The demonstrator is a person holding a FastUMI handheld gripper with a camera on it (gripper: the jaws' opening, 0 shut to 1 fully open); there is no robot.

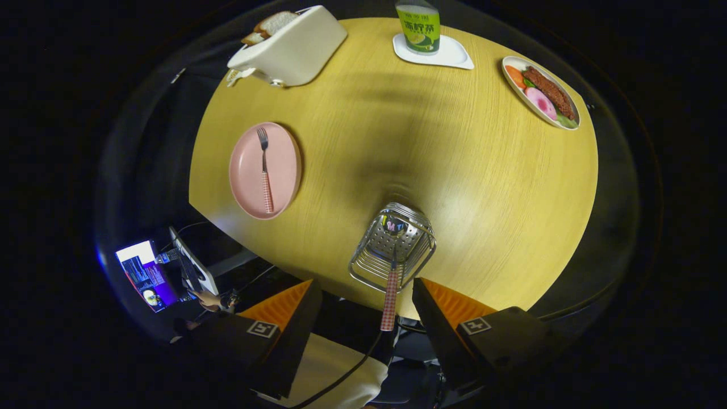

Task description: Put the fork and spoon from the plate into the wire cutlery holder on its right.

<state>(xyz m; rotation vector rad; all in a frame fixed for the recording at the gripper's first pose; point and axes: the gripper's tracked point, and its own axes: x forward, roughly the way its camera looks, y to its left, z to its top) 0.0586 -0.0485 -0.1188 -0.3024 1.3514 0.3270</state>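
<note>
One of two utensils is stowed: the spoon (pixel 389 295) stands in the wire cutlery holder (pixel 393 245), handle up. The fork (pixel 264 169) lies on the pink plate (pixel 245 176), left of the holder. The tool (pixel 363 301) hangs wide apart, empty, above the counter (pixel 454 147).

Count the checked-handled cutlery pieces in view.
2. A metal fork with red-checked handle lies on the round pink plate; another checked-handled piece stands in the wire cutlery holder, between the open gripper fingers.

green bottle (pixel 418 25) label, characters illegible
</note>
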